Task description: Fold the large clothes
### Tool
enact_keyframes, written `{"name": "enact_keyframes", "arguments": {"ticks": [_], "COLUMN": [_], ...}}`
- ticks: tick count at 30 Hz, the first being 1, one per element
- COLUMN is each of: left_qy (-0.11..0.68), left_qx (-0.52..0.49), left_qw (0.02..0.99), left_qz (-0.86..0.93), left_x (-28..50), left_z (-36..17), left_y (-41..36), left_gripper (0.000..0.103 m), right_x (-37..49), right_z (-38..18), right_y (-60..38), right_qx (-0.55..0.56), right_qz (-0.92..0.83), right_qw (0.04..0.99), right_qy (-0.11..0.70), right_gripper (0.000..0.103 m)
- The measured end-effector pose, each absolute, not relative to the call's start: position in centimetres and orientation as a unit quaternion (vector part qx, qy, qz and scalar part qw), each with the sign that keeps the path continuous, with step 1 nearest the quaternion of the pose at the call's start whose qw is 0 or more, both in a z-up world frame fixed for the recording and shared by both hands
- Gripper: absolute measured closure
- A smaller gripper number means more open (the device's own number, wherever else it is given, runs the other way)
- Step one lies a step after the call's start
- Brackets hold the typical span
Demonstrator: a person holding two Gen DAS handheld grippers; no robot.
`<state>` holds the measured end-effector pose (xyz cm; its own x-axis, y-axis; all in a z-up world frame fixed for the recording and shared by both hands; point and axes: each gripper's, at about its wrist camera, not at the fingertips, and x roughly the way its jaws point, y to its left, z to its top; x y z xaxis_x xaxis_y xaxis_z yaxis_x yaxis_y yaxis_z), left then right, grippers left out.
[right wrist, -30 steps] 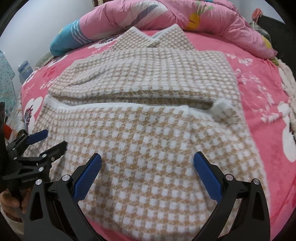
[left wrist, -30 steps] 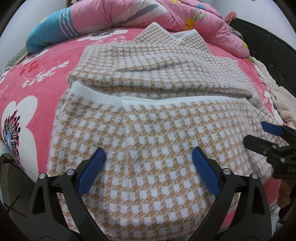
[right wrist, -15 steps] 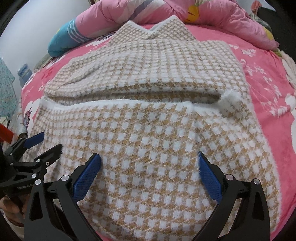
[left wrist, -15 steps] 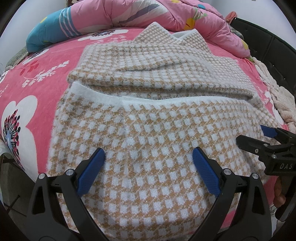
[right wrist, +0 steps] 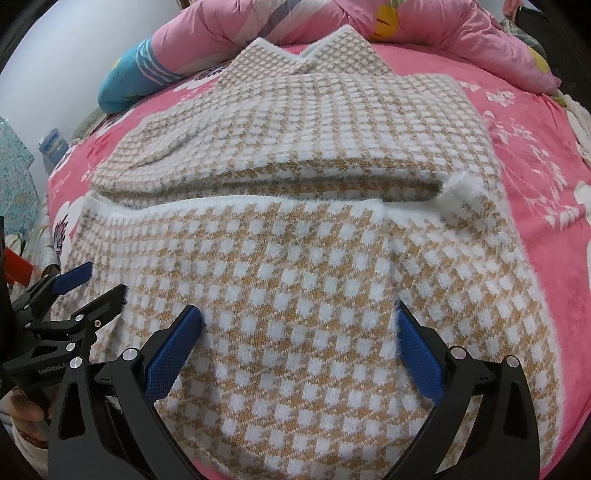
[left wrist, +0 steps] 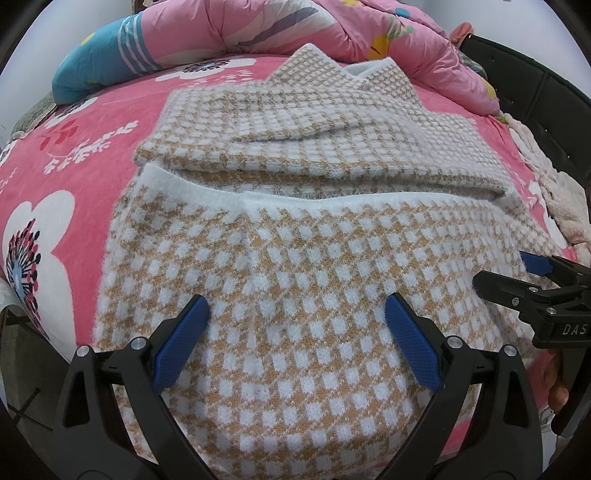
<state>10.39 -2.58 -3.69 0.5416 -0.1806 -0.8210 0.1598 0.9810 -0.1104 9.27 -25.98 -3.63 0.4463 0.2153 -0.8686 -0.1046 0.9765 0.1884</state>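
1. Biggest thing you've got here is the bed (left wrist: 85, 155), covered in a pink sheet with white flowers, and it fills most of both views.
2. Next down, a puffy pink quilt (left wrist: 332, 29) is bunched along the far edge, with a blue striped end (right wrist: 129, 81) poking out on the left.
3. Your sweater (left wrist: 295, 280), the tan-and-white checked knit, lies spread flat in the middle of the bed. The sleeves look folded across the chest, so a thick band sits over the upper half, and the white fuzzy hem edge (left wrist: 332, 201) runs across just below it. One white cuff (right wrist: 461, 195) sticks out at the right side.
4. Your left gripper (left wrist: 295, 332) sits low over the near-left part of the sweater, blue pads spread wide, nothing pinched between them.
5. Your right gripper (right wrist: 299, 332) is the same deal over the near-right part: jaws wide apart, no fabric caught.
6. Each gripper shows in the other's view, just beside it, down at the sweater's near end.
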Motion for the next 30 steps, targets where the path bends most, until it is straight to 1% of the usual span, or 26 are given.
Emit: {"name": "enact_keyframes", "arguments": {"ticks": [5, 9, 12, 14, 18, 24, 30], "left_qy": [0.460, 0.438, 0.423, 0.413, 0.397, 0.380, 0.370], "left_qx": [-0.006, -0.004, -0.003, -0.001, 0.005, -0.007, -0.028], "left_qw": [0.883, 0.894, 0.902, 0.907, 0.914, 0.920, 0.923], "left_qz": [-0.092, -0.090, -0.086, -0.085, -0.083, -0.090, -0.101], "left_x": [10.3, 10.0, 10.2, 10.6, 12.0, 15.4, 20.8], "left_z": [-2.9, -1.3, 0.1, 0.9, 2.6, 4.7, 6.5], "left_y": [-2.3, -1.6, -1.0, -0.7, -0.4, 0.7, 2.1], "left_gripper": [0.010, 0.010, 0.010, 0.010, 0.010, 0.010, 0.010], "right_x": [9.3, 9.5, 9.8, 9.8, 10.1, 12.1, 16.7], "right_z": [-3.7, -3.3, -2.7, -1.8, 0.6, 4.5, 7.9], "right_y": [-26.0, -25.9, -26.3, -26.9, -28.0, -28.6, -28.2], "right_qx": [0.051, 0.043, 0.059, 0.086, 0.101, 0.095, 0.062], "right_qz": [0.104, 0.114, 0.128, 0.145, 0.161, 0.179, 0.190], "right_qw": [0.845, 0.838, 0.831, 0.830, 0.840, 0.860, 0.878], "right_qy": [0.522, 0.532, 0.538, 0.532, 0.508, 0.469, 0.435], "right_gripper": [0.006, 0.006, 0.006, 0.006, 0.006, 0.006, 0.006]}}
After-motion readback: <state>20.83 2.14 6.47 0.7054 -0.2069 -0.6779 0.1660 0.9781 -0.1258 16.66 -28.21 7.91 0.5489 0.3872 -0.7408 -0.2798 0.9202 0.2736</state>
